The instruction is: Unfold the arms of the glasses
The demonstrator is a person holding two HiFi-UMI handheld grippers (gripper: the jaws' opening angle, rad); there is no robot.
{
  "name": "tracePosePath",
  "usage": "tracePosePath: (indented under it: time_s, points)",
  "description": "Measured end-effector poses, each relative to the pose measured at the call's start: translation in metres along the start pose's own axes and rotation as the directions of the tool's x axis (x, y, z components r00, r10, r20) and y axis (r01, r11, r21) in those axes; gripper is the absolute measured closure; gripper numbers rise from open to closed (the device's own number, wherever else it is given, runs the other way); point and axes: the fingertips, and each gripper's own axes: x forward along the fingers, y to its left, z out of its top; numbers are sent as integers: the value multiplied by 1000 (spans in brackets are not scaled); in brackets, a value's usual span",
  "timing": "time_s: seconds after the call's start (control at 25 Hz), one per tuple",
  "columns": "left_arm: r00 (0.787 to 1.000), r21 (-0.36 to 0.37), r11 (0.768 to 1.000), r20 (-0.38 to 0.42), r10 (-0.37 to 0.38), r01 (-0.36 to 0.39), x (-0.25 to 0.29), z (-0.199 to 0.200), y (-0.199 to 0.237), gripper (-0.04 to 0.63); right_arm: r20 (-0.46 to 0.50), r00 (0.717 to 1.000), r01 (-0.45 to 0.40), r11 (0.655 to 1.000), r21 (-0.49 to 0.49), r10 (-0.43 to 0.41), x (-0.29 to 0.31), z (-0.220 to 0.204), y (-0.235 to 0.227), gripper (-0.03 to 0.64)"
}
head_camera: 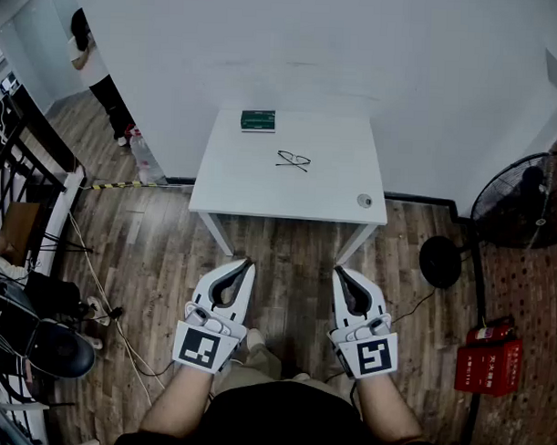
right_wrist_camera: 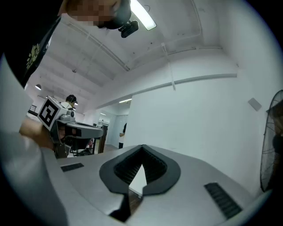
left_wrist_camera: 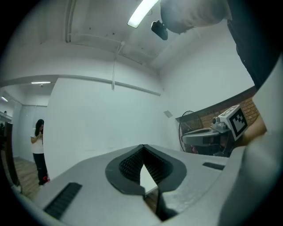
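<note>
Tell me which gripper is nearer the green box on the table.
Left. The left gripper hangs short of the table, roughly in line with the green box at its far edge; the right gripper is equally short but off to the right.

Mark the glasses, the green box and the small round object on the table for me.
glasses (head_camera: 293, 160): head view, middle of the frame.
green box (head_camera: 257, 120): head view, middle of its top.
small round object (head_camera: 365, 200): head view, its centre.

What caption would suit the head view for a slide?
Left tool and right tool, both shut and empty, face a white table with glasses and a green box.
</note>
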Motion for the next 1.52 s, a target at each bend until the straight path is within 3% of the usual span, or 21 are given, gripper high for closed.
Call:
tracePosePath:
  time_s: [0.2, 0.4, 0.6, 0.76, 0.8, 0.88, 1.16, 1.32, 1.52]
  points:
    - [999, -20, 999, 10, -49, 49, 12, -2, 7, 591, -13, 1000, 4, 1000, 25, -4, 14, -9, -4, 623]
    - [995, 27, 995, 31, -97, 96, 34, -3, 11, 591, -19, 1000, -25, 1000, 13, 25, 32, -17, -10, 623]
    - [996, -38, 996, -23, -86, 85, 45, -22, 27, 586, -18, 999, -35, 999, -42, 34, 43, -17, -6, 623]
    - [996, -50, 995, -37, -85, 83, 52, -32, 40, 545, -10, 999, -41, 999, 12, 41, 54, -24, -5, 619]
    - [995, -52, 995, -41, -91, 89, 53, -35, 44, 525, -18, 999, -49, 999, 22, 49, 58, -26, -4, 545]
    - [994, -58, 993, -45, -103, 100, 55, -38, 51, 512, -30, 998, -62, 998, 25, 63, 66, -30, 1, 520]
    - [986, -42, 986, -35, -165, 163, 67, -45, 70, 528, -75, 997, -34, 999, 9, 34, 94, -44, 3, 524]
    - [987, -71, 985, -37, -158, 155, 72, -50, 95, 586, -81, 996, 24, 999, -37, -26, 110, -43, -7, 615]
    - [985, -73, 983, -20, -170, 168, 79, -51, 124, 589, -113, 992, 52, 998, -39, -56, 133, -49, -6, 618]
